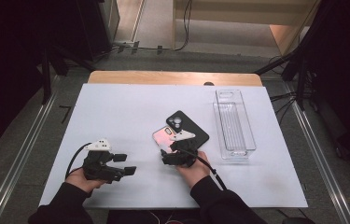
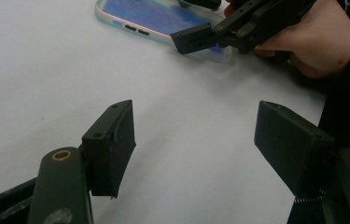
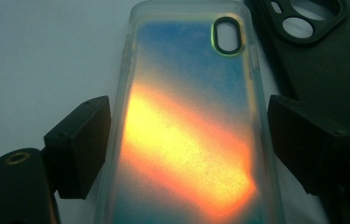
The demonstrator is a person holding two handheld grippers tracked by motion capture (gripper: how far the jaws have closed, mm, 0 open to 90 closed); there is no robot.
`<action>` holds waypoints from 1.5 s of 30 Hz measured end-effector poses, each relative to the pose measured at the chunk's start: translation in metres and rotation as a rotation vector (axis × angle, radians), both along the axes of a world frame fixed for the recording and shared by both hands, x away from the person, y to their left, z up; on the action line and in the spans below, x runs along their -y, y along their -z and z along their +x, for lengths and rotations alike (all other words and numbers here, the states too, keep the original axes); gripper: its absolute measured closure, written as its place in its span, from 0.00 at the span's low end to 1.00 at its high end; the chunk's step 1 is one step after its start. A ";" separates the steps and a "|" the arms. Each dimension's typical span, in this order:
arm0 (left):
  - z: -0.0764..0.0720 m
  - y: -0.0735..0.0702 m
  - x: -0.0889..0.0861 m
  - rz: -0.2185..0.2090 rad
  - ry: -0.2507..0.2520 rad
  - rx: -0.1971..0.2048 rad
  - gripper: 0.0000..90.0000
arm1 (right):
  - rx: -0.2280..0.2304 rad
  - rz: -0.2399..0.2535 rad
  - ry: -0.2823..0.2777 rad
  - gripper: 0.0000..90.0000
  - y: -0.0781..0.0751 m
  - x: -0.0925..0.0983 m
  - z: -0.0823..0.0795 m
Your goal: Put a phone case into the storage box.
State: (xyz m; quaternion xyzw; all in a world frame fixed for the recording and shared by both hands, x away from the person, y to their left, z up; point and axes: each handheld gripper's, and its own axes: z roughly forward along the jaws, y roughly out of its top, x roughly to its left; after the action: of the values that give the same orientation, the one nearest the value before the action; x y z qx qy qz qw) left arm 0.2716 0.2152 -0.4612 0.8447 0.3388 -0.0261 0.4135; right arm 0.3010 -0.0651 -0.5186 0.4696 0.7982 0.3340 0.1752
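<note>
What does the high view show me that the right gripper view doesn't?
High view alone: the clear plastic tray at the table's right, the left gripper with open jaws over bare table, and both of the person's hands. Right gripper view alone: the right gripper straddling the iridescent phone case, pads beside its long edges, contact unclear. Both: that case and the black phone case beside it.

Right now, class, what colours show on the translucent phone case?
Blue with an orange-yellow diagonal band on the translucent phone case; right gripper view.
</note>
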 end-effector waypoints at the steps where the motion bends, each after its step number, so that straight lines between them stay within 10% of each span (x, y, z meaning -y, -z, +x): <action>1: 0.000 0.000 0.000 -0.001 0.000 -0.001 0.33 | 0.001 0.000 -0.002 0.17 0.000 0.000 0.000; 10: 0.001 0.000 0.000 0.002 0.000 -0.003 0.33 | 0.008 0.018 -0.023 0.17 -0.004 0.003 0.002; 34: 0.002 -0.008 0.003 -0.028 -0.030 -0.033 0.30 | 0.048 0.099 -0.130 0.17 -0.075 0.030 -0.004; 45: 0.008 -0.028 0.021 -0.060 -0.069 -0.067 0.27 | 0.031 0.200 -0.106 0.17 -0.082 0.054 -0.018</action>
State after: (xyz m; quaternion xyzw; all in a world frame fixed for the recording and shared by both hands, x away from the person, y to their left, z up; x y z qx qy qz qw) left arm 0.2797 0.1946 -0.4328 0.8183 0.3805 -0.0505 0.4279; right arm 0.2832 -0.1189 -0.4368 0.4365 0.7820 0.4280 0.1217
